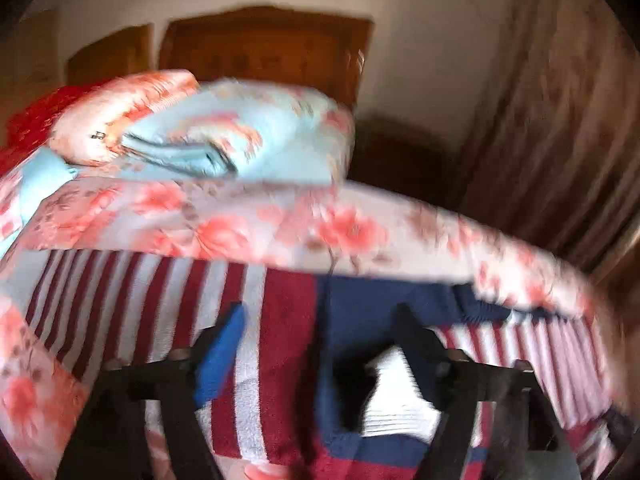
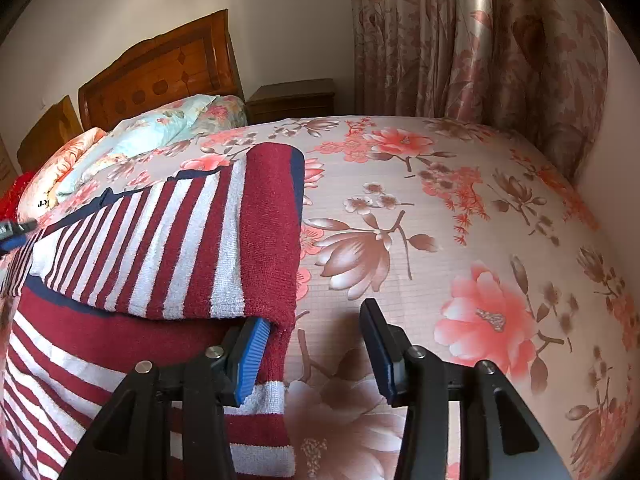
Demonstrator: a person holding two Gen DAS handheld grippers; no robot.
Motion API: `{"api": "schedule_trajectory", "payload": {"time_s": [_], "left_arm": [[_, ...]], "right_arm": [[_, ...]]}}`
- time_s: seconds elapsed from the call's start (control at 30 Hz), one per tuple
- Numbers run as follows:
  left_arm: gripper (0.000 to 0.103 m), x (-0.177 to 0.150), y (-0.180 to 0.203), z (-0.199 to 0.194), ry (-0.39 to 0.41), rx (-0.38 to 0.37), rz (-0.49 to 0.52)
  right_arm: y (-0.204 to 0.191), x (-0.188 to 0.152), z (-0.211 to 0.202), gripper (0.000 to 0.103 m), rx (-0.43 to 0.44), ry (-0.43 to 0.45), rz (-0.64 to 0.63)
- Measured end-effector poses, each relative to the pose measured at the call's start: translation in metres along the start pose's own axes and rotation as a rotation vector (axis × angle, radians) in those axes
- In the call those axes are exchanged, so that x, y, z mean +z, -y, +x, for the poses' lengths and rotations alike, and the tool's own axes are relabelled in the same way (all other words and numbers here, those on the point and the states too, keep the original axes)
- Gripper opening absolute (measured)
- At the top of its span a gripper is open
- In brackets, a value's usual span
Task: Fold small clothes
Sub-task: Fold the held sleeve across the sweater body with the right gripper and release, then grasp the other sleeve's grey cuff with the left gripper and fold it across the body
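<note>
**Claws over the striped garment, right one parted at its folded edge**

Left claw [image 1: 320, 320] first, in your left wrist view: the picture is badly smeared, but both fingers show, the blue-padded one [image 1: 224, 344] on the left and a dark one on the right, with a clear gap between them. They stand apart, and the striped garment [image 1: 280, 320] lies right under and between them, its maroon band and a navy panel filling the gap. A white patch sits low by the right finger; whether that finger touches cloth you cannot tell through the blur. Beyond the garment runs the floral bedsheet [image 1: 280, 232], then a pale blue floral pillow [image 1: 224, 136] and the wooden headboard [image 1: 260, 48].

Now your right wrist view, and this one is sharp. Right claw [image 2: 316, 340] is parted, pads clear of each other, nothing clamped. The garment [image 2: 180, 248] lies to the left of the claw, folded over on itself, the upper layer's maroon edge hanging just at the left blue pad [image 2: 250, 356], which sits tucked under that folded lip and touches it or nearly so. The right finger stands over bare bedsheet [image 2: 460, 220], well clear of the cloth. At the far left edge the tip of your other claw [image 2: 16, 232] pokes in beside the garment's far corner. Curtains [image 2: 480, 40] hang behind the bed, with a nightstand [image 2: 292, 98] beside the headboard.
</note>
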State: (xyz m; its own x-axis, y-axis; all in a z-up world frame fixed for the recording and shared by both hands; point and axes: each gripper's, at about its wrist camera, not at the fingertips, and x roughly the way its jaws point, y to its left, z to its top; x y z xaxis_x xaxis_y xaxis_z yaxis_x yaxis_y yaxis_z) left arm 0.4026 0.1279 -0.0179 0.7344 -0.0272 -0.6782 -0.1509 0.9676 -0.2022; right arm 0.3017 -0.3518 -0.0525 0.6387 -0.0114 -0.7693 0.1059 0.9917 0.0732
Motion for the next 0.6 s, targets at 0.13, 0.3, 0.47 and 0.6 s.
{"api": "schedule_trajectory", "payload": {"time_s": [0.13, 0.3, 0.47, 0.6], "left_arm": [[0.103, -0.017, 0.031, -0.004, -0.061, -0.203, 0.101], [0.103, -0.05, 0.062, 0.036, -0.241, -0.145, 0.242], [0.103, -0.04, 0.04, 0.012, -0.122, -0.2, 0.13], [0.103, -0.019, -0.003, 0.022, -0.152, -0.275, -0.074]], "right_arm": [[0.001, 0.0, 0.001, 0.048, -0.008, -0.002, -0.008], [0.0, 0.0, 0.0, 0.048, 0.0, -0.001, -0.001], [0.001, 0.0, 0.0, 0.048, 0.008, 0.001, 0.007], [0.002, -0.001, 0.0, 0.048, 0.013, 0.002, 0.01]]}}
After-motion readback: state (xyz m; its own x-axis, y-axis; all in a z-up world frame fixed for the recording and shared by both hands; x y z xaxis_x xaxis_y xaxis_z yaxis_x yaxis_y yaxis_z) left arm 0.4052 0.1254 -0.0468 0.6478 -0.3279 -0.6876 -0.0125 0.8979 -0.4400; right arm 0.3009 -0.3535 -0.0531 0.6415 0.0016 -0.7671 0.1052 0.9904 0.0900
